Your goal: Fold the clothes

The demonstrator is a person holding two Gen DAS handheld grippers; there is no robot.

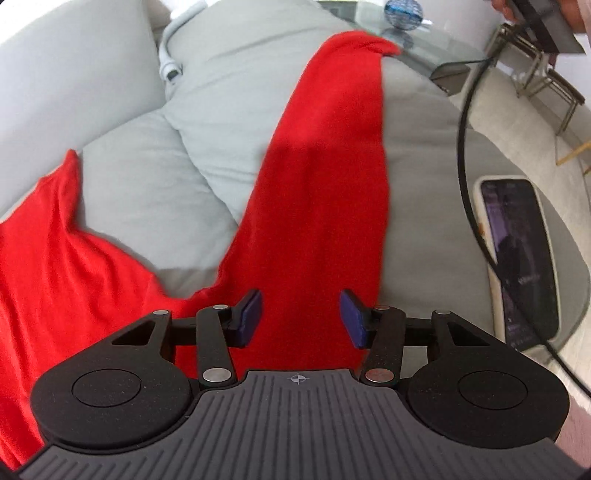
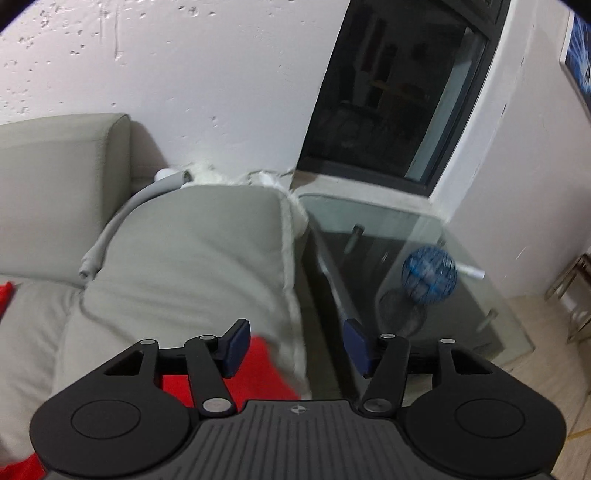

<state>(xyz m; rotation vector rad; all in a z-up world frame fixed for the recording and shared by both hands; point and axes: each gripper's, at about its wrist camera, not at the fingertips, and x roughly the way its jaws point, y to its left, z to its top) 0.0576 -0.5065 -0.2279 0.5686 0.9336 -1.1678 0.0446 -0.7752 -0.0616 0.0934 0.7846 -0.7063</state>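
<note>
A red garment (image 1: 325,166) lies stretched in a long strip over the grey sofa cushion (image 1: 229,92), and more of it is bunched at the lower left (image 1: 55,266). My left gripper (image 1: 301,317) hovers over the near end of the strip. Its jaws stand open and the cloth lies flat beneath the gap, with the blue pads (image 1: 251,314) off it. In the right wrist view the garment's far end (image 2: 258,369) shows just under my right gripper (image 2: 295,347). That gripper is open with nothing between its fingers, above the cushion's edge (image 2: 291,295).
A glass side table (image 2: 406,229) with a blue ball (image 2: 428,275) stands beside the sofa arm. A grey hose (image 2: 110,229) lies along the backrest. A phone (image 1: 521,258) and a black cable (image 1: 463,147) lie at the right. A hand with a dark device (image 1: 535,22) shows top right.
</note>
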